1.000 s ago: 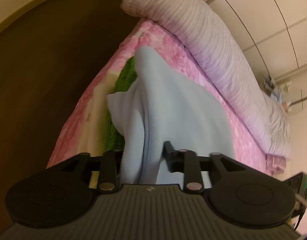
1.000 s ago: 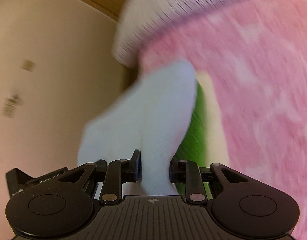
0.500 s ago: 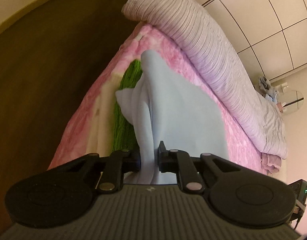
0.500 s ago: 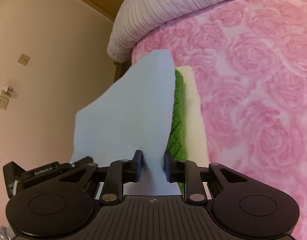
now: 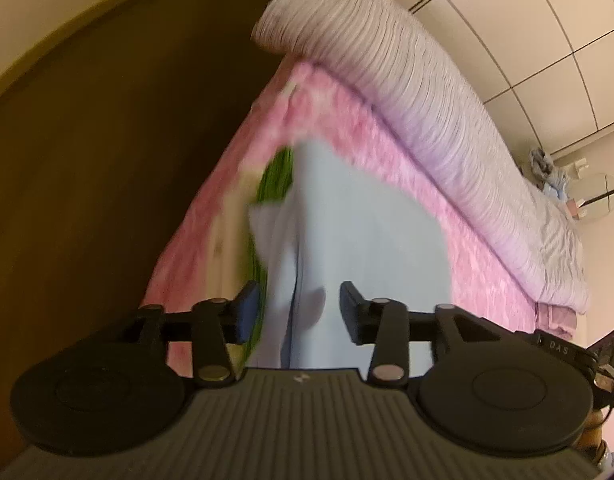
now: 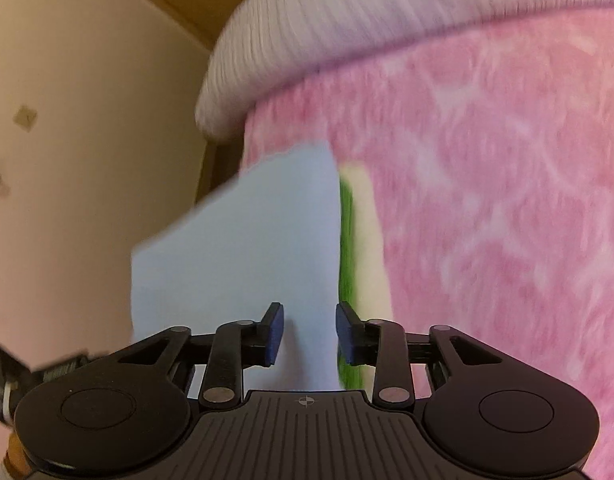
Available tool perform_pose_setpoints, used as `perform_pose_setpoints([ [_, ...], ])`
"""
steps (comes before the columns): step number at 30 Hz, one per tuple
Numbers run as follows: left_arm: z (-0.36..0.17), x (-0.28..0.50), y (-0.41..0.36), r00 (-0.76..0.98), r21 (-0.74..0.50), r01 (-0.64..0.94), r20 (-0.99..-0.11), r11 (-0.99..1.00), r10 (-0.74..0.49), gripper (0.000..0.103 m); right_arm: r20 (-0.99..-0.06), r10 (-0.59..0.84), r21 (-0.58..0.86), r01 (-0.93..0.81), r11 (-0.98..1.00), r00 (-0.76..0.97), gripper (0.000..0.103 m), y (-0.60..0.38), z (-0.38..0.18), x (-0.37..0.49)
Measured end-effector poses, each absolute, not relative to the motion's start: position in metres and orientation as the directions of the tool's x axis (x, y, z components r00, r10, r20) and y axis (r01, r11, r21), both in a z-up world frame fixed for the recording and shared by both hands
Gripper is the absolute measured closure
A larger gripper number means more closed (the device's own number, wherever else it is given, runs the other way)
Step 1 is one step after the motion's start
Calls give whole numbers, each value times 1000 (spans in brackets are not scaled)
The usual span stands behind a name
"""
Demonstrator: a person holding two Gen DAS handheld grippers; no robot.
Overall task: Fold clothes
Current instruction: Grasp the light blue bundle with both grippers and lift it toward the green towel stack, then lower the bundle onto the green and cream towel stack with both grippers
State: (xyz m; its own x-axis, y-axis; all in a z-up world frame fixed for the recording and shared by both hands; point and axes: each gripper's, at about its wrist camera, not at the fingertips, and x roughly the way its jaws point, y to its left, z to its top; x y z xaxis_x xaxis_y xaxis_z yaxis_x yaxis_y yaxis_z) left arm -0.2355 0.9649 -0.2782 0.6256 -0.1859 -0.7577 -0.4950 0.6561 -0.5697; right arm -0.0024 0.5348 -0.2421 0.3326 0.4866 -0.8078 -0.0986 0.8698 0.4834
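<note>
Left gripper and right gripper both spread apart.

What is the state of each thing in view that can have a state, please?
Left gripper: open, jaws apart around the blue cloth.
Right gripper: open, blue cloth between the jaws.
Blue cloth: lies on the bed, creased near the left gripper.
Green cloth: flat, partly under the blue cloth.
Pink blanket: spread over the bed.
Striped quilt: bunched along the far side.
</note>
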Motion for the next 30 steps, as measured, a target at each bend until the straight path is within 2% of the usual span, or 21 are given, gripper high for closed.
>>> perform_pose_setpoints([
  [5, -280, -185, 987, 658, -599, -481, -729, 640, -188, 60, -795, 488, 537, 43, 843, 360, 63, 533, -259, 49],
  [6, -285, -179, 988, 654, -602, -483, -731, 635, -195, 63, -790, 499, 555, 71, 829, 356, 63, 532, -264, 57],
  [8, -296, -166, 988, 646, -608, -487, -734, 627, -210, 79, -788, 525, 589, 147, 794, 322, 63, 532, -279, 70],
  [9, -302, -160, 989, 641, -610, -489, -736, 623, -218, 97, -786, 538, 603, 187, 775, 305, 63, 532, -287, 76],
  [10, -303, -162, 987, 645, -604, -488, -736, 630, -206, 96, -789, 533, 598, 182, 781, 306, 65, 535, -289, 79],
  [11, -303, -164, 986, 650, -597, -485, -735, 639, -193, 97, -793, 524, 588, 169, 791, 310, 78, 538, -289, 81],
  [12, -304, -166, 984, 655, -590, -483, -734, 647, -180, 97, -797, 515, 578, 155, 801, 315, 82, 541, -289, 83],
  [15, -305, -173, 980, 669, -567, -478, -730, 671, -141, 97, -788, 501, 520, -47, 853, 359, 88, 562, -276, 82],
  [17, -306, -178, 977, 678, -552, -474, -726, 686, -115, 97, -798, 477, 466, -123, 876, 368, 89, 575, -276, 81],
  [19, -306, -175, 974, 672, -531, -470, -733, 705, -104, 94, -835, 412, 397, -119, 910, 363, 88, 581, -281, 80],
  [24, -290, -170, 974, 649, -472, -487, -759, 734, -57, 87, -839, 394, 398, -71, 915, 375, 88, 566, -276, 68],
  [28, -257, -197, 974, 660, -412, -527, -749, 743, 52, 89, -837, 352, 310, -167, 936, 419, 88, 541, -255, 48],
  [30, -245, -203, 963, 634, -350, -518, -769, 781, 76, 97, -845, 335, 257, -233, 938, 416, 88, 532, -245, 32],
])
